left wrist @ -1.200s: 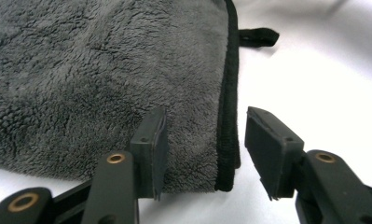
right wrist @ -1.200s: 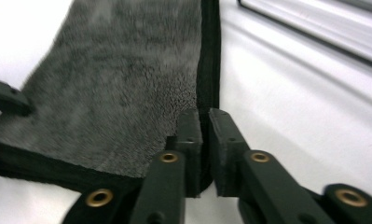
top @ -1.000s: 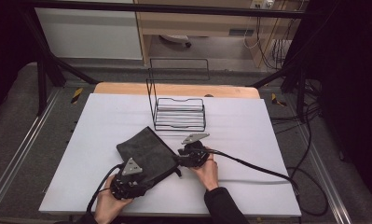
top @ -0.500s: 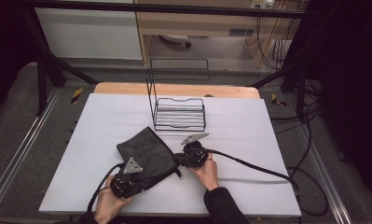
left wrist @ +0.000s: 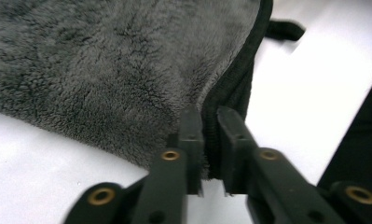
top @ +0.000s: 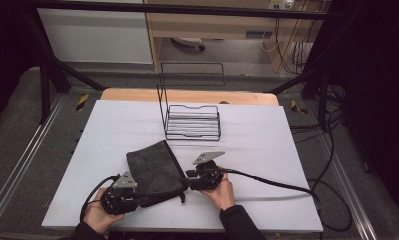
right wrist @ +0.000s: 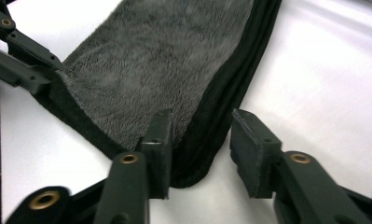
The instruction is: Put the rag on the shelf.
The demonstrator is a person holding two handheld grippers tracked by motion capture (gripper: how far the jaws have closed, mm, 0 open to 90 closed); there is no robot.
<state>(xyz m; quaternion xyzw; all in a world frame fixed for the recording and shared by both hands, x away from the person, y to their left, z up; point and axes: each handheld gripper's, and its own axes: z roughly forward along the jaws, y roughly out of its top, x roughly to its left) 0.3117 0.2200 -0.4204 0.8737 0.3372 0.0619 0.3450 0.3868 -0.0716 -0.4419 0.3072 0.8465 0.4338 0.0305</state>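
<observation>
At the near edge of the white table (top: 287, 150), you hold a folded grey fleece cloth (top: 152, 170) by two of its corners, one gripper in each hand. Your left gripper (left wrist: 210, 144) sits at the cloth's near left corner; its jaws have just been opening, yet they stand close together with the black-bound hem (left wrist: 230, 88) between them, the pads at or just off the fabric. Your right gripper (right wrist: 200, 149) is at the near right corner, and its jaws have also just been opening: the hem lies against one pad while the other stands clear of it. The cloth lies flat on the table, its far end pointing toward the black wire rack (top: 192, 120), which stands well apart at the middle of the table. No brand, label or lettering can be read on the cloth, the grippers or the rack.
</observation>
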